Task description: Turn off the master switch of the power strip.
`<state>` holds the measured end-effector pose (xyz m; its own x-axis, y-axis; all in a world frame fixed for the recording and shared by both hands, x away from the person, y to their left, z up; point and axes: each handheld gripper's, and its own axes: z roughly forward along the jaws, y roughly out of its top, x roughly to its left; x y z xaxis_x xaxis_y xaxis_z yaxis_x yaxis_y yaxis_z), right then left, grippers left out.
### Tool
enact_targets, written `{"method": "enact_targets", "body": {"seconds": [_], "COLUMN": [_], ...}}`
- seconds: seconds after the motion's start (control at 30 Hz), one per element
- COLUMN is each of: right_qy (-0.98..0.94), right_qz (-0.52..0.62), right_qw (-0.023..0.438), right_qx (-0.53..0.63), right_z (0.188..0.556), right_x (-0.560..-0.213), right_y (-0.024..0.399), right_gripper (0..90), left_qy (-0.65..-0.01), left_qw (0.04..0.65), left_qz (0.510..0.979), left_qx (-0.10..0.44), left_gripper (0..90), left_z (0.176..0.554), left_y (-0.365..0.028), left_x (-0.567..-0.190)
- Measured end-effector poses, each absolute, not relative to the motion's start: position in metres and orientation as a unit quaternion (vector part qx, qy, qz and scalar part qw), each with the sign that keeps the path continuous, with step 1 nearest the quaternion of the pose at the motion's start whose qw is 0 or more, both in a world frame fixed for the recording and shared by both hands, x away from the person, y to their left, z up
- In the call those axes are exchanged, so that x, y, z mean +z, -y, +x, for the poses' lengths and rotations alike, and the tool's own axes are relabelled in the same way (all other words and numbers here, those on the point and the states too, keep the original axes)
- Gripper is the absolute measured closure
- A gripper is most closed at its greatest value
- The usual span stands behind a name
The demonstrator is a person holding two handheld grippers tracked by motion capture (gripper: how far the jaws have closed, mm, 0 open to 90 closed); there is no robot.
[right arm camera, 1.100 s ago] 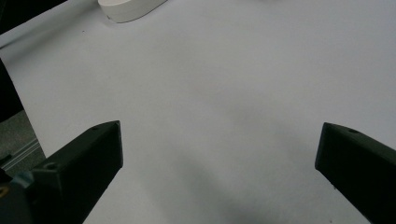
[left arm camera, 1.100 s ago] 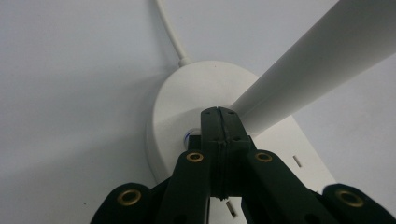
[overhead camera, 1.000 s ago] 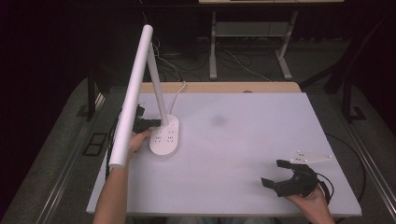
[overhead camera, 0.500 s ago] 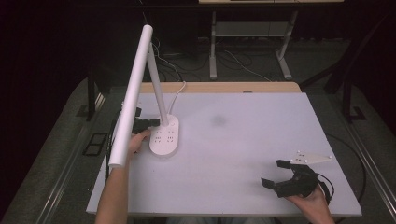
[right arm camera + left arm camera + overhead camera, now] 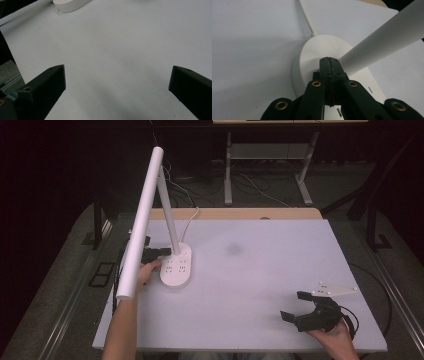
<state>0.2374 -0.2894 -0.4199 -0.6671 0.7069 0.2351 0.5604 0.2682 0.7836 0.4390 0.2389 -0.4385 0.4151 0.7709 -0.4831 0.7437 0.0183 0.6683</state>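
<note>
White lamp base (image 5: 176, 267) touched by closed left gripper (image 5: 329, 61)

Table (image 5: 260, 285) centre and right: bare, open to passage. Left side blocked by lamp base (image 5: 176, 267), its slanted stem (image 5: 169, 217), and long overhanging lamp head (image 5: 141, 220).

A white-topped counter (image 5: 250, 290) with a bare wooden strip along its far edge carries a white desk lamp (image 5: 176, 267). The lamp's oval base sits toward the left, about midway between near and far, and its white cord (image 5: 191, 217) runs off over the far edge.
</note>
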Motion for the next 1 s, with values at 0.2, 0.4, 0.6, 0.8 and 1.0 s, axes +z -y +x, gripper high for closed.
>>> {"method": "enact_targets", "body": {"seconds": [0.2,0.4,0.6,0.8,1.0], "right_qy": [-0.791,-0.791,-0.790,-0.789,-0.789], "right_qz": [0.402,0.399,0.404,0.404,0.404], "right_qw": [0.081,0.082,0.080,0.081,0.083], "right_qx": [0.454,0.455,0.455,0.455,0.455], "right_z": [0.238,0.237,0.239,0.239,0.240], "right_x": [-0.420,-0.419,-0.420,-0.420,-0.420], "right_y": [0.290,0.289,0.290,0.291,0.289], "right_gripper": [0.1,0.2,0.1,0.1,0.1], "left_qy": [-0.530,-0.531,-0.527,-0.521,-0.526], "left_qw": [0.454,0.444,0.456,0.480,0.492], "left_qz": [0.715,0.720,0.714,0.702,0.689], "left_qx": [0.038,0.052,0.062,0.074,0.084], "left_gripper": [90.0,90.0,90.0,90.0,88.9], "left_z": [0.437,0.436,0.432,0.428,0.417], "left_y": [-0.235,-0.234,-0.239,-0.245,-0.253], "left_x": [-0.436,-0.430,-0.424,-0.411,-0.395]}}
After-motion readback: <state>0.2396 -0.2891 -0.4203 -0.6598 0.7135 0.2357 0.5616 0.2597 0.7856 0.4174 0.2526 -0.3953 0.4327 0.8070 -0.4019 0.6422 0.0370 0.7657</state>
